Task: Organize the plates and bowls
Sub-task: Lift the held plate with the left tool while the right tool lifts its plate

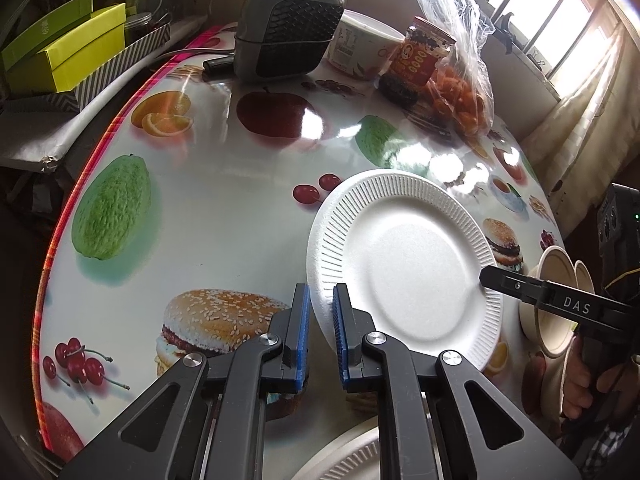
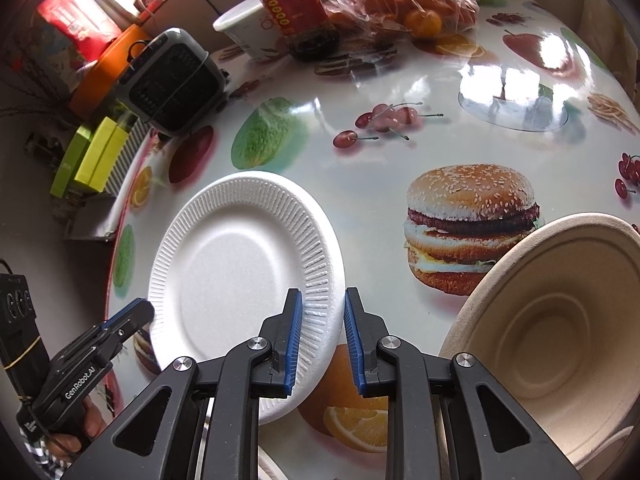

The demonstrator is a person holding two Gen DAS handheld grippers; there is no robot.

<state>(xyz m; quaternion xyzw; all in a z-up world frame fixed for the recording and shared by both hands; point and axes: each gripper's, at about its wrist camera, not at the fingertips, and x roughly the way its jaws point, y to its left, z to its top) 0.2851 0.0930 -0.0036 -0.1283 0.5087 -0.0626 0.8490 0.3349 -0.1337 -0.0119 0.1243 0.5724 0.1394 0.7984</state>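
White ribbed foam plate [image 1: 404, 264] hangs tilted above the counter [image 1: 224, 184], your left tool [image 1: 320, 336] clenched on its near-left rim and your right tool [image 2: 320, 340] clamped on the opposite rim. Keep both grips level as you carry it, since foam bends easily. Beige moulded-fibre bowls [image 2: 552, 332] wait at the right; another white plate [image 1: 348, 460] lies below. Fruit-and-burger print covers the glossy counter, with window light behind.

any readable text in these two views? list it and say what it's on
"DAS": on the right gripper, along its black finger, left wrist view.
"GenRobot.AI": on the left gripper, along its black body, right wrist view.
Red-labelled jar: yellow print, too blurred to read.
White tub: faint print, unreadable.
Green box: small logo, too small to read.
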